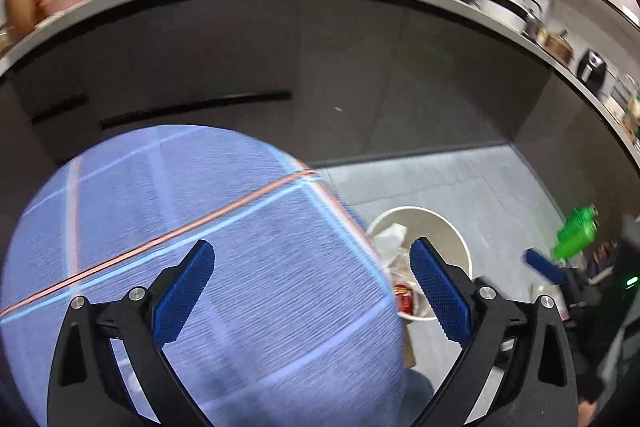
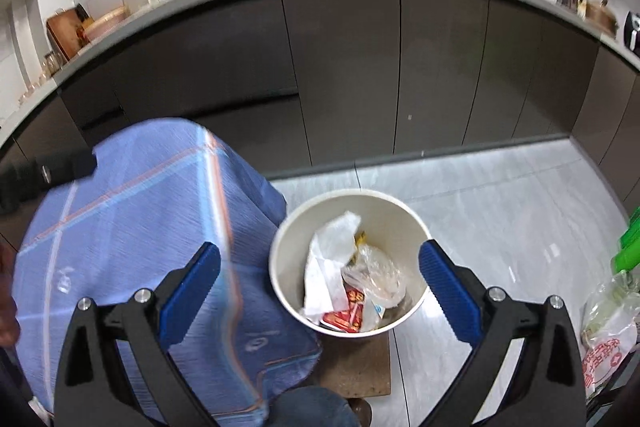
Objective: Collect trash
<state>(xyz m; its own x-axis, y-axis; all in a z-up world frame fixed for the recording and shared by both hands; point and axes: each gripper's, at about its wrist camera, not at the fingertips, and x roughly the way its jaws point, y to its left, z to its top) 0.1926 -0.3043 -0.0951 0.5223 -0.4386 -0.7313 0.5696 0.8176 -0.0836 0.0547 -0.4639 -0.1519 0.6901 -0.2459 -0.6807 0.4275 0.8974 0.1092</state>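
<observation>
Now both grippers [image 1: 312, 287] [image 2: 320, 291] released – nothing held; bin [image 2: 400, 211] hugs tablecloth edge [image 2: 276, 203].

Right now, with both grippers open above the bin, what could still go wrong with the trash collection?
1. The white bin stands close against the blue-clothed table; a low gripper pass could snag the hanging cloth or knock the bin.
2. White paper and a clear plastic bag lie loosely piled inside and could spill if the bin tips.
3. A printed plastic bag lies on the floor outside the bin, possibly uncollected.
</observation>
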